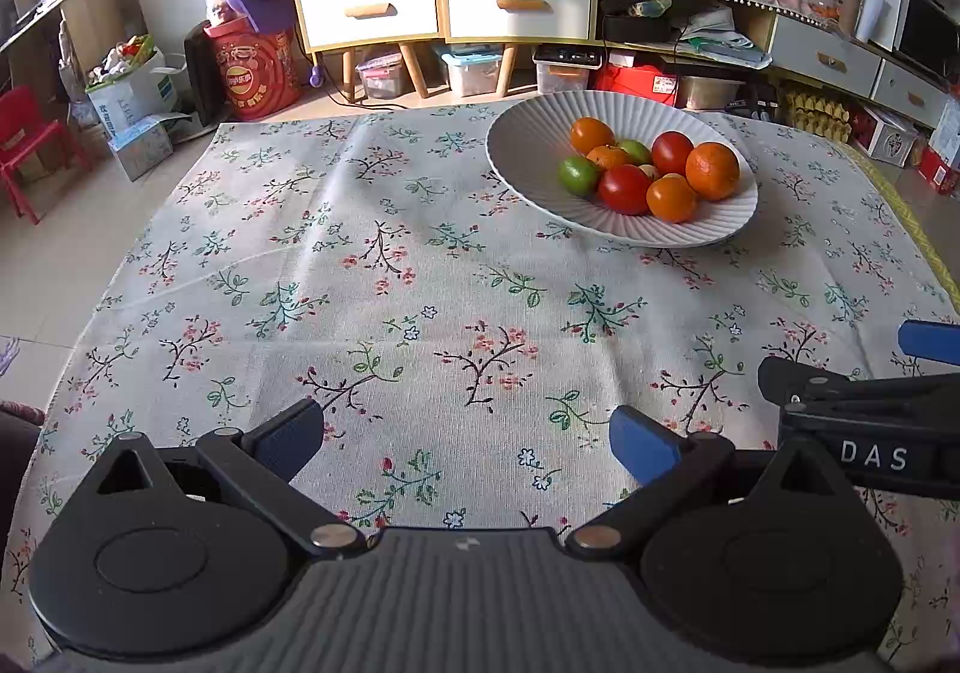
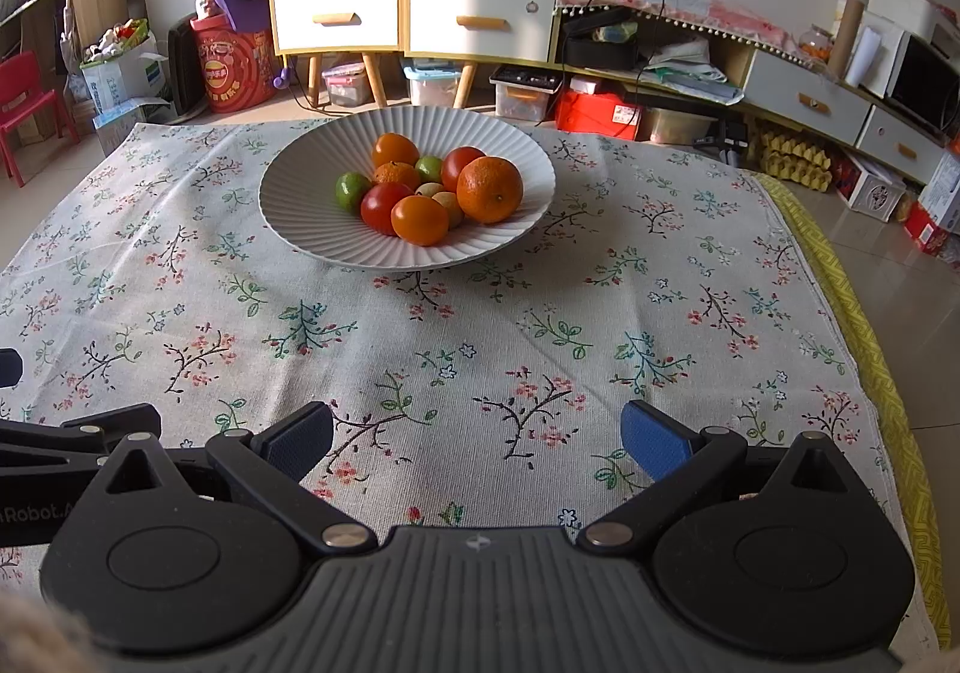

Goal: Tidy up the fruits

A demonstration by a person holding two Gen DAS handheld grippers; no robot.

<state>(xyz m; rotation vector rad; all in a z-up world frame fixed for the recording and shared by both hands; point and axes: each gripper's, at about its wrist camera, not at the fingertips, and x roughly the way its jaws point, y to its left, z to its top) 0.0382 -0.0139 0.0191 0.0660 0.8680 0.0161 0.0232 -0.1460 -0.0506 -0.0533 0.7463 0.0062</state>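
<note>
Both claws are spread wide and hold nothing: my left claw and my right claw hover low over the near part of the table, side by side, well apart from the fruit. All the fruit I can see sits heaped in the white ribbed plate toward the far side of the flowered tablecloth; none lies loose on the cloth.

From the right wrist view the pile reads clearly: a big orange at the right, a smaller orange fruit in front, a red tomato touching it, a green lime at the left edge of the heap, and more behind. Some small pale pieces in the middle are too hidden to name.

As I judge it, the sorting is either finished or not yet begun, and I cannot tell which. If I must pick, I would start from the outside of the heap, the lime or the front orange fruit, since those have free flanks for my fingers. I would come in level, straddle one fruit only, and close gently: round, smooth skins roll, and a nudge to one could shift its neighbours toward the shallow rim.
</note>
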